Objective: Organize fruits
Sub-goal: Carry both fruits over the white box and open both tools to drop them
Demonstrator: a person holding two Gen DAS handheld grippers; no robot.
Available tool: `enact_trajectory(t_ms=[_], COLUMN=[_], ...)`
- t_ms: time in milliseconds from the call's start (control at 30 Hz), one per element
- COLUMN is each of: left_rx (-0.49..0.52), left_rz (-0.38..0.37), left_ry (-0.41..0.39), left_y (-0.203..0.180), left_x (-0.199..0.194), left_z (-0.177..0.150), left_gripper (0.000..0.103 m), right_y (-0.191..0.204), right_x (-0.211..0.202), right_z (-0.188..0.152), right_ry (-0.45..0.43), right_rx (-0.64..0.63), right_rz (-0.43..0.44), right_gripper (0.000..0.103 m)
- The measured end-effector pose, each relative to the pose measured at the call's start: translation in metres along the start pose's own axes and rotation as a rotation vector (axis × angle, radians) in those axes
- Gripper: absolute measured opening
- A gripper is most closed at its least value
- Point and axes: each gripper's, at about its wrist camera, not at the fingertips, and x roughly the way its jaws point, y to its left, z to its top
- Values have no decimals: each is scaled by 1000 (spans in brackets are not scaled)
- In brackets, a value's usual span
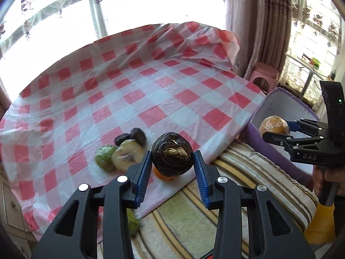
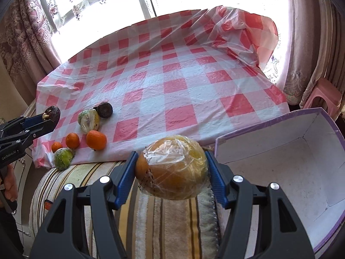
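My left gripper (image 1: 172, 161) is shut on a dark wrinkled round fruit (image 1: 172, 154) and holds it above the cloth's front edge; it also shows in the right wrist view (image 2: 52, 113). My right gripper (image 2: 172, 168) is shut on a large plastic-wrapped orange-yellow fruit (image 2: 172, 167), held beside the open purple box (image 2: 280, 168); the same fruit shows in the left wrist view (image 1: 273, 125). On the checked cloth (image 2: 172, 75) lie three oranges (image 2: 96, 139), a wrapped green fruit (image 2: 63, 158), a wrapped yellowish fruit (image 2: 88, 120) and another dark fruit (image 2: 105, 109).
The white-lined box stands on a striped towel (image 2: 168, 215) at the right. A pink stool (image 2: 325, 97) and curtains stand behind it. A crumpled fold of cloth (image 2: 241, 28) rises at the far right. A cabinet (image 1: 13, 211) is at the left.
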Motion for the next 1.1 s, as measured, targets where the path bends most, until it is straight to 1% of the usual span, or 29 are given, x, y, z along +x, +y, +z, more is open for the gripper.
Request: enact_trajectory(t_ms=[100, 200, 267, 367, 467, 500, 567, 700, 800, 867, 1033, 1100], left_rx=[122, 213, 281, 382, 428, 443, 470, 529, 558, 576, 621, 634], left_rz=[-100, -205, -260, -319, -363, -373, -370, -375, -377, -374, -371, -374], left_ry=[33, 80, 112, 166, 218, 241, 273, 326, 354, 379, 432, 457], left_y=[-43, -87, -117, -158, -190, -199, -215, -248, -266, -274, -282, -282], left_x=[18, 36, 49, 69, 89, 96, 109, 129, 141, 149, 163, 167], left_z=[20, 37, 46, 54, 62, 62, 61, 55, 51, 47, 36, 31], left_gripper=[38, 38, 38, 38, 38, 38, 38, 38, 38, 38, 38, 39], right_y=[-26, -56, -78, -113, -146, -156, -173, -195, -201, -203, -206, -205], right_x=[-6, -9, -11, -13, -16, -18, -20, -20, -20, -15, -8, -6], right_z=[-3, -9, -15, -28, -42, -46, -54, -63, -69, -73, -77, -75], right_ry=[-1, 11, 20, 47, 72, 77, 86, 106, 121, 134, 156, 170], right_rx=[36, 77, 107, 149, 193, 204, 221, 227, 225, 227, 236, 228], right_rz=[-49, -109, -158, -236, -317, -339, -376, -445, -462, -456, -447, -460], right_gripper=[63, 63, 63, 63, 63, 63, 63, 63, 63, 63, 63, 63])
